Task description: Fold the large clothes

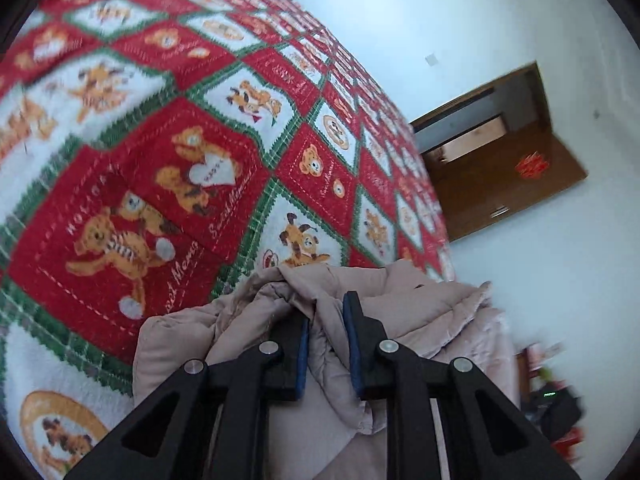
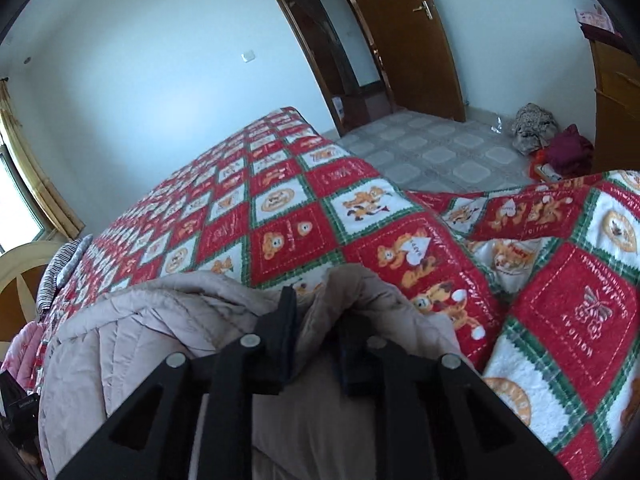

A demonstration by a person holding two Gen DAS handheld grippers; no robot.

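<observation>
A pale pink-beige quilted coat (image 1: pixel 420 312) lies bunched on a bed under a red, white and green teddy-bear blanket (image 1: pixel 160 140). In the left wrist view my left gripper (image 1: pixel 326 308) has a fold of the coat pinched between its blue pads, at the coat's upper edge. In the right wrist view the same coat (image 2: pixel 160 320) spreads to the left over the blanket (image 2: pixel 280 200). My right gripper (image 2: pixel 318 308) holds another fold of it, and fabric drapes over the right finger and hides its tip.
A brown wooden door (image 2: pixel 400 40) stands open beyond the bed, with tiled floor (image 2: pixel 432 148) beside it. A heap of clothes (image 2: pixel 536 128) lies on that floor. A striped garment (image 2: pixel 60 272) and something pink (image 2: pixel 24 344) sit at the bed's left edge.
</observation>
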